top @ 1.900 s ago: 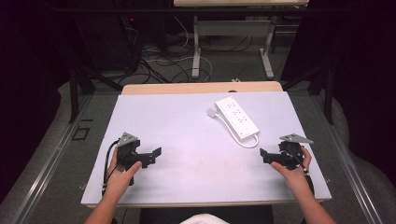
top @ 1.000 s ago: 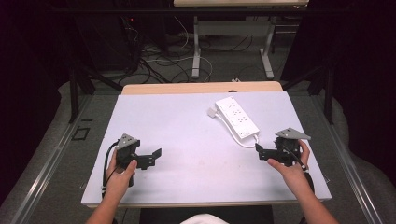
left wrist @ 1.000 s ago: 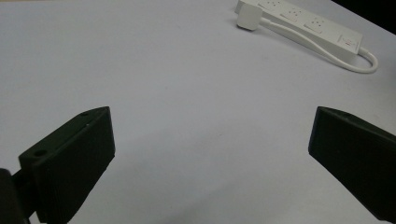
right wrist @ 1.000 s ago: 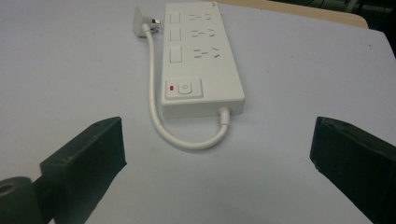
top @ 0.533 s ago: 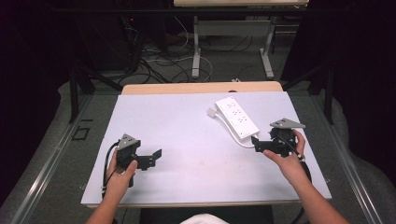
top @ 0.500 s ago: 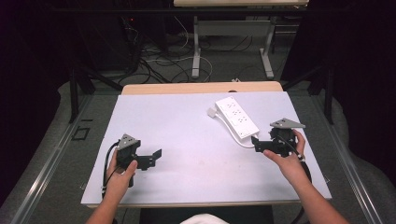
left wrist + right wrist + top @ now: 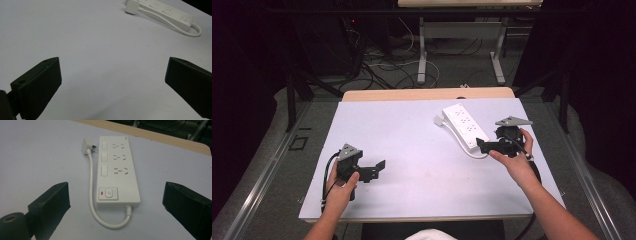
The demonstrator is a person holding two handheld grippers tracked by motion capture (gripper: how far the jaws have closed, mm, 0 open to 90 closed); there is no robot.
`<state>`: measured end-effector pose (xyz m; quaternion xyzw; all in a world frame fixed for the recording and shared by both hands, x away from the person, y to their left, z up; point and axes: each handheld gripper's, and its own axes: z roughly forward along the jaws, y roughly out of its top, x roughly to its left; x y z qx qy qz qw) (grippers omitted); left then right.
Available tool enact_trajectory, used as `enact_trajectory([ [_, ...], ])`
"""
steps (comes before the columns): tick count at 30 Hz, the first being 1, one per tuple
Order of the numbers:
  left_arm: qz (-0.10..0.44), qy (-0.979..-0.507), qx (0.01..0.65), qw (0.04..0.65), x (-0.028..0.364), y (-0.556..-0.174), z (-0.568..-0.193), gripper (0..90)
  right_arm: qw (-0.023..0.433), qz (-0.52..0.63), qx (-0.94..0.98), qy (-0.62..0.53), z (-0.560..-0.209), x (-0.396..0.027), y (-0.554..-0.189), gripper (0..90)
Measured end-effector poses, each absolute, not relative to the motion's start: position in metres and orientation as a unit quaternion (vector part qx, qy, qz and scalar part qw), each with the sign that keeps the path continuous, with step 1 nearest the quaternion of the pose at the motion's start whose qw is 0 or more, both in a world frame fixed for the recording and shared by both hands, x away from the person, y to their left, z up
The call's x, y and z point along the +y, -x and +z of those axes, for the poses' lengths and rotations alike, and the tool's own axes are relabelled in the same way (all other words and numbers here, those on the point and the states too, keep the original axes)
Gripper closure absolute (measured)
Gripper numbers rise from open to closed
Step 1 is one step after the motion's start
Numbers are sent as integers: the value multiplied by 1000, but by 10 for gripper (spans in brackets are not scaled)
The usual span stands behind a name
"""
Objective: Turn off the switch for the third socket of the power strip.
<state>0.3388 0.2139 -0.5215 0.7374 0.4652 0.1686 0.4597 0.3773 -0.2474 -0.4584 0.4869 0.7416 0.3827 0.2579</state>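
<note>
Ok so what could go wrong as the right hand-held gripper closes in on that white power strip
1. The white cord loops along the white plastic power strip on one side, so the right hand-held gripper, jaws open, might pinch cord instead of body.
2. Gripping near the switch end could toggle it.
3. The strip may slide on the smooth white table.

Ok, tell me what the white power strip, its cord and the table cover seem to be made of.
White rectangular power strip: likely hard moulded plastic, smooth with a slight sheen, crisp edges and recessed sockets. Its thin white cord: probably flexible rubbery or PVC sheathing, since it bends in a smooth loop. Pale lilac table cover: matte, flat sheet, perhaps paper or laminate; cannot tell which. The open right tool faces the strip.
</note>
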Motion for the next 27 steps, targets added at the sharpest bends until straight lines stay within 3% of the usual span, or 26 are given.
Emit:
enact_trajectory([
  [27, 167, -738, 465, 460, 214, -339, -522, 7, 254, 371, 751, -484, -437, -236, -418, 145],
])
